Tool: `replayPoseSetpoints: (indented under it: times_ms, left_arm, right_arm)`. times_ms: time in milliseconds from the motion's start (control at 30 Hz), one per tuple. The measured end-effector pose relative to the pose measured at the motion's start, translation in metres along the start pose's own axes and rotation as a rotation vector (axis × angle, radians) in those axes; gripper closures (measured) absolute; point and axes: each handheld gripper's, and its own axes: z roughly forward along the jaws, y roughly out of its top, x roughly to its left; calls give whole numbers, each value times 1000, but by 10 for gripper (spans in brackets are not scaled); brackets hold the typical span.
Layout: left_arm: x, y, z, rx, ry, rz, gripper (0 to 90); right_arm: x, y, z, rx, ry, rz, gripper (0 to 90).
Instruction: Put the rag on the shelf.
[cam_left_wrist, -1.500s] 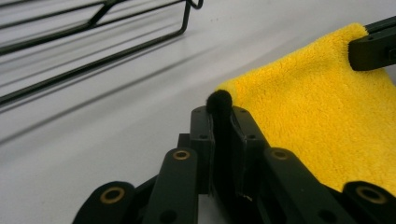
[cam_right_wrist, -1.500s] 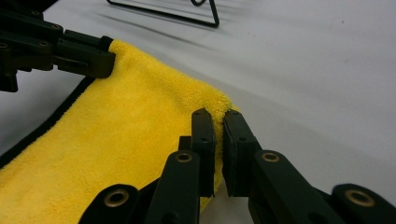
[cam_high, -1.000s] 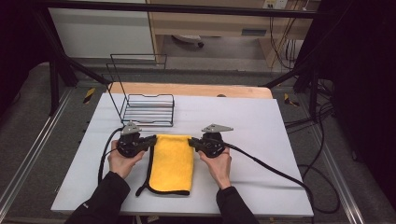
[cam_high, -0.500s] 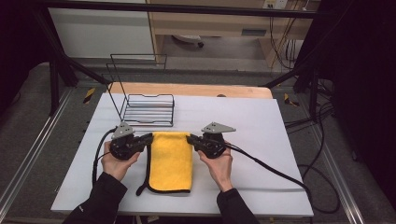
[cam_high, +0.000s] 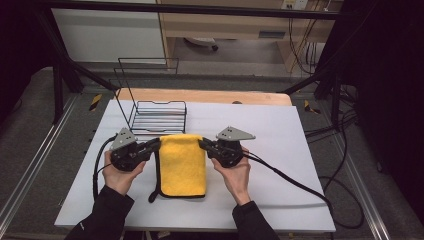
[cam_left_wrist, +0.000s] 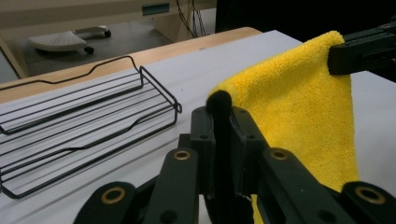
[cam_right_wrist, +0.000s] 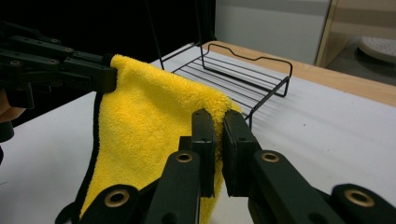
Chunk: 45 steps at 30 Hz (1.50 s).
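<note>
White tabletop (cam_high: 300, 150) carries everything; wooden strip along its far edge. Black wire rack (cam_high: 159, 116) sits at 11 o'clock from the towel, near its far edge but not touching as far as I can tell, tall back frame on the far side. Yellow towel (cam_high: 182, 162) lies mid-tabletop, folded, black trim down its left edge; far edge is lifted off the surface, near edge rests flat.

Left tongs (cam_high: 153, 145) closed on the towel's far-left corner, at the black trim. Right tongs (cam_high: 205, 145) closed on the far-right corner, pile pinched between the pads. Each points inward at the other, 3 and 9 o'clock across the towel's top edge.

Step in hand, my read: lifting the towel by its two top corners, likely to fold it or hang it on the rack. Next move needs both hands rising level, equal tension, no slack.

Room: plenty open at 3 o'clock and toward 6. The rack at 11 is the only snag risk, plus the cables (cam_high: 290, 177) trailing right.
</note>
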Motion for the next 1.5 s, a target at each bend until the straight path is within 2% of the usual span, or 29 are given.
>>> replayPoseSetpoints:
  times_ms: [333,800,1000,1500]
  left_arm:
    - [-3,11,-14,-58,4,5,810]
    - [-5,25,-21,-120,15,11,810]
    - [-2,31,-23,-138,14,15,809]
    - [9,43,-36,-210,47,7,810]
  right_arm:
    - [8,18,-12,-51,-1,-50,848]
    - [13,34,-21,-106,-11,-84,848]
    - [15,40,-23,-126,-16,-90,848]
    - [26,60,-19,-182,-21,-123,848]
